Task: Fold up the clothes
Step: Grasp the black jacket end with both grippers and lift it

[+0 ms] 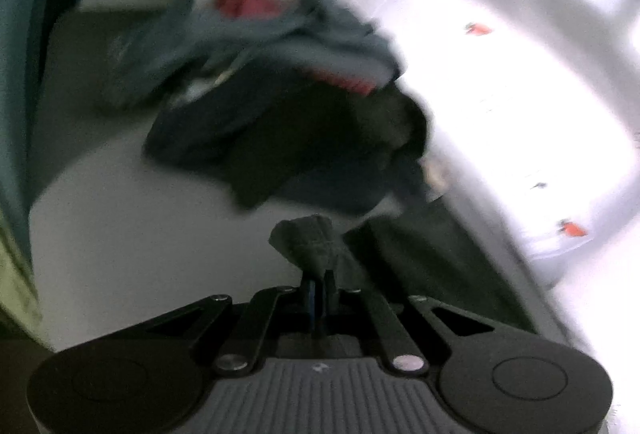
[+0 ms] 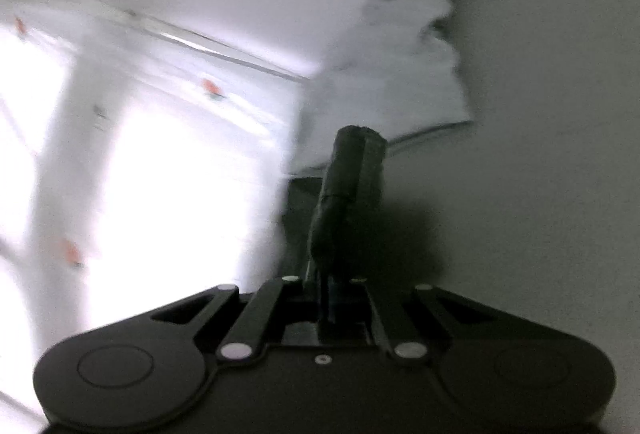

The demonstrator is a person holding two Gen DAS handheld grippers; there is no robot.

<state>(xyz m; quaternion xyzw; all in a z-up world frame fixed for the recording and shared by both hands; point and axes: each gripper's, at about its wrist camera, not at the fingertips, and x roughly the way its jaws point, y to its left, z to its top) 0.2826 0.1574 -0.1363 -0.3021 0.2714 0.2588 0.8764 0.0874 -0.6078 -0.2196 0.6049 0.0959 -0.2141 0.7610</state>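
1. On my left wrist view, the left gripper (image 1: 318, 288) is black, pinching a dark charcoal garment (image 1: 308, 238).
2. The far pile of clothes (image 1: 280, 73) mixes grey-blue, red, navy and black; blur hides any pattern.
3. The table (image 1: 120, 234) under it looks plain pale grey.
4. At far left hangs a teal curtain (image 1: 16, 73).
5. On my right view, the right gripper (image 2: 326, 294) is black, its cloth near-black.
6. Far right lies a white garment (image 2: 408, 61).
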